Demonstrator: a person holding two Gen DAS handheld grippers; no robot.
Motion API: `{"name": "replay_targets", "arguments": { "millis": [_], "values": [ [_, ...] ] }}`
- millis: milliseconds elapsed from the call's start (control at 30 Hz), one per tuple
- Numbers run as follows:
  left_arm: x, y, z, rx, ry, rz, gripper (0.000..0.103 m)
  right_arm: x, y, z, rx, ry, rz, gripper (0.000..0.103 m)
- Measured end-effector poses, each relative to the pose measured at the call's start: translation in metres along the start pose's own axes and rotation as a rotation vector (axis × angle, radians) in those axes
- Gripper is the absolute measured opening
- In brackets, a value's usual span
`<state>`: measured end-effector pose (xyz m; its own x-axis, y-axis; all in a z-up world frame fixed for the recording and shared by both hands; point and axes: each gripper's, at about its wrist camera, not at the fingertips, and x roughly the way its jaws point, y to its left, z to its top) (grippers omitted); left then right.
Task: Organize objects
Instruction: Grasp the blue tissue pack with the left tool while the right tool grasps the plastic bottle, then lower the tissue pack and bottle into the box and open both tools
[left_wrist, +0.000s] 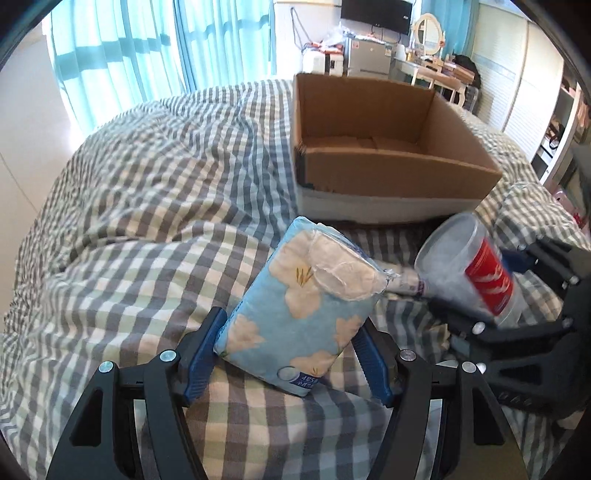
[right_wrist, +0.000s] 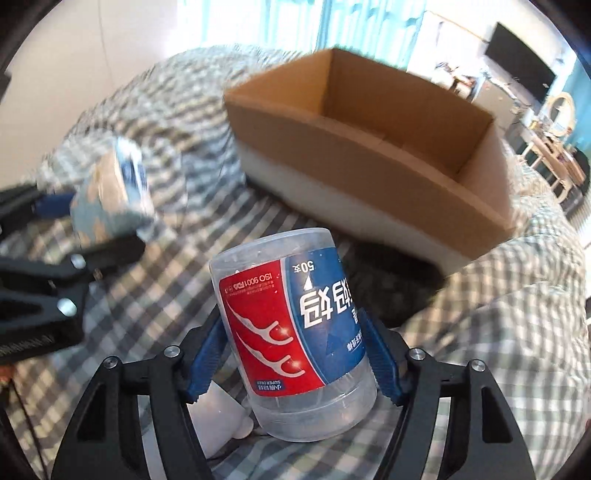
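My left gripper (left_wrist: 290, 343) is shut on a blue tissue pack with white flowers (left_wrist: 303, 310), held above the checked bedspread. My right gripper (right_wrist: 291, 354) is shut on a clear plastic jar of floss picks with a red and blue label (right_wrist: 291, 328), held upside down. The jar also shows at the right of the left wrist view (left_wrist: 476, 269), with the right gripper (left_wrist: 517, 295) behind it. The tissue pack (right_wrist: 110, 192) and left gripper (right_wrist: 55, 236) show blurred at the left of the right wrist view. An open, empty cardboard box (left_wrist: 388, 162) stands ahead of both grippers; it also shows in the right wrist view (right_wrist: 369, 158).
A rumpled grey, green and white checked bedspread (left_wrist: 147, 206) covers the bed. A white object (right_wrist: 221, 417) lies under the jar. Blue curtains (left_wrist: 129, 48) hang at the far left; a desk with a mirror (left_wrist: 428, 33) and a wardrobe stand at the far right.
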<state>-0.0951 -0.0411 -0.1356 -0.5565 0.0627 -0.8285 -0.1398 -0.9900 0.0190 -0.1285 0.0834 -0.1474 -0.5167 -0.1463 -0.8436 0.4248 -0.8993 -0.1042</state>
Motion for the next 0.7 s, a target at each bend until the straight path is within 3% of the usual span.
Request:
{"name": "replay_targets", "arguments": {
  "millis": [367, 500, 700],
  "values": [
    [-0.067, -0.02, 0.034, 0.051, -0.193, 0.021, 0.069, -0.093, -0.016, 0.04, 0.032, -0.238, -0.098, 0.069],
    [-0.094, -0.024, 0.055, 0.063, -0.261, 0.023, 0.069, -0.131, -0.016, 0.057, 0.033, -0.334, -0.111, 0.068],
    [-0.114, -0.028, 0.094, 0.066, -0.331, 0.022, 0.069, -0.157, -0.024, 0.083, 0.03, -0.412, -0.12, 0.068]
  ]
}}
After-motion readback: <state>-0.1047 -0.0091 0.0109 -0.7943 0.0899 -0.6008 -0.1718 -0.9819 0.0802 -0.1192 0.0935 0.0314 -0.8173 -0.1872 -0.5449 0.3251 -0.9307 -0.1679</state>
